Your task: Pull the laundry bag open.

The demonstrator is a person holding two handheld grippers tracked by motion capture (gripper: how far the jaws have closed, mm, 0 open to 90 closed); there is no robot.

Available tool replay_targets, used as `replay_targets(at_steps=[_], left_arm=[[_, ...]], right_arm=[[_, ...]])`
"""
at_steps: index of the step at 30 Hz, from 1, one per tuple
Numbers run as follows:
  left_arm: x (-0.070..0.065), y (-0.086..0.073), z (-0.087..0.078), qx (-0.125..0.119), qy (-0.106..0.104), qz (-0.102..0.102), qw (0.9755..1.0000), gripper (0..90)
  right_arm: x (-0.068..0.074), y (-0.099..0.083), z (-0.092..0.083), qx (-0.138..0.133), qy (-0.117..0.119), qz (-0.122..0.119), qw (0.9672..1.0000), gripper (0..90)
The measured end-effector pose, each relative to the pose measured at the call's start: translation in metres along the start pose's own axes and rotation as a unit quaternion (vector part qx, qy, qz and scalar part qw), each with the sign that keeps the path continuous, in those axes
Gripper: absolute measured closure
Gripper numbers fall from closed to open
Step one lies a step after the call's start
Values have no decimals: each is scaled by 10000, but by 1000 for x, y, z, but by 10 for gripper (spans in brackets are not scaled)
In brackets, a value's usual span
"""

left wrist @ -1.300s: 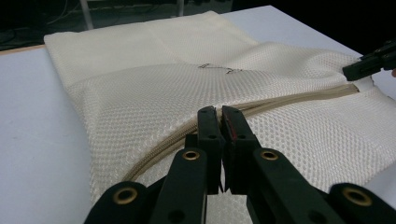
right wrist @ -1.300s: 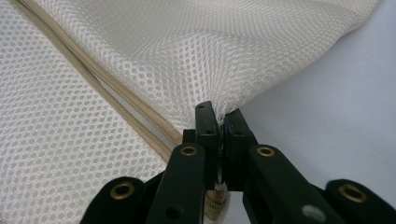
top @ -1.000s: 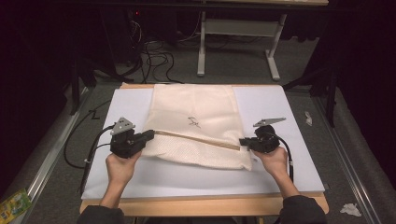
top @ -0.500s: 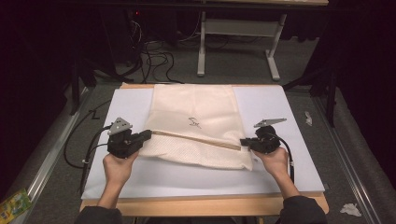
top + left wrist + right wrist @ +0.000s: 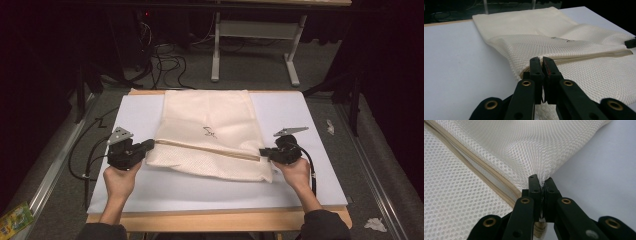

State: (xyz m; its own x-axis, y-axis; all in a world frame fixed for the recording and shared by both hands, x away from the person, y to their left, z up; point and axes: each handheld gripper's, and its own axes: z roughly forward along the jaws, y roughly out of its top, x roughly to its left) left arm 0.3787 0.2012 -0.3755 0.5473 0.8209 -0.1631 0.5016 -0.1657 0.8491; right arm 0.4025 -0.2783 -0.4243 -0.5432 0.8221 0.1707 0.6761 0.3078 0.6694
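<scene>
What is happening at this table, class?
A person is folding a cream mesh laundry bag on a white table. The left gripper and the right gripper are each shut on an end of the bag's zipped edge, which lies across the middle of the bag, so that the near part is doubled over.

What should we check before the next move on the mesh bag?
1. Left tongs shut on the bag at its folded edge: ok.
2. Right tongs shut on the bag by the zipper: ok.
3. Both grips at opposite ends of the same fold line: ok.
4. Far half of the bag flat on the sheet: ok.
5. How many mesh layers each grip holds: cannot tell.
6. Cable clear of the bag: ok.
</scene>
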Motion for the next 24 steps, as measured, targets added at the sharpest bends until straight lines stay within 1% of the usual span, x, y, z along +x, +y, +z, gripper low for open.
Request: replay_targets(at_steps=[1,3,4,7,8,9,10,11,12,13,16,20,21,22,24], left_arm=[[0,0,0,5,4,9,10000,875],[0,-1,0,18,12,14,10000,875],[1,-1,0,11,8,14,10000,875],[1,-1,0,20,28,24,10000,875],[0,-1,0,33,38,37,10000,875],[0,-1,1,55,119,55,9999,876],[0,-2,1,89,169,85,9998,876],[1,-2,0,102,139,60,9998,876],[1,-3,1,127,112,42,9998,876],[1,-4,1,137,130,54,9998,876],[0,-4,3,163,137,60,9998,876],[0,-6,4,172,98,52,9998,876],[0,-7,4,183,132,61,9997,876],[1,-8,5,189,96,30,9998,876],[2,-11,5,225,101,30,9997,876]], right_arm=[[-1,0,-1,-2,24,18,10000,887],[-2,0,-1,-27,-9,8,10000,887],[-2,0,-2,-27,-4,40,10000,887],[-2,0,-2,-34,-19,25,10000,887],[-3,0,-2,-59,-23,-12,10000,888],[-3,0,-3,-65,-102,28,9999,889],[-3,0,-3,-65,-102,28,9999,889],[-3,-1,-4,-48,-171,20,9998,890],[-7,-2,-6,-101,-108,122,9998,890],[-7,-2,-6,-101,-108,122,9998,890],[-8,-3,-9,-149,-216,76,9996,891],[-9,-3,-11,-173,-225,100,9995,891],[-9,-4,-12,-189,-228,89,9995,891],[-10,-4,-13,-184,-266,83,9994,891],[-10,-5,-17,-249,-209,148,9994,890]])
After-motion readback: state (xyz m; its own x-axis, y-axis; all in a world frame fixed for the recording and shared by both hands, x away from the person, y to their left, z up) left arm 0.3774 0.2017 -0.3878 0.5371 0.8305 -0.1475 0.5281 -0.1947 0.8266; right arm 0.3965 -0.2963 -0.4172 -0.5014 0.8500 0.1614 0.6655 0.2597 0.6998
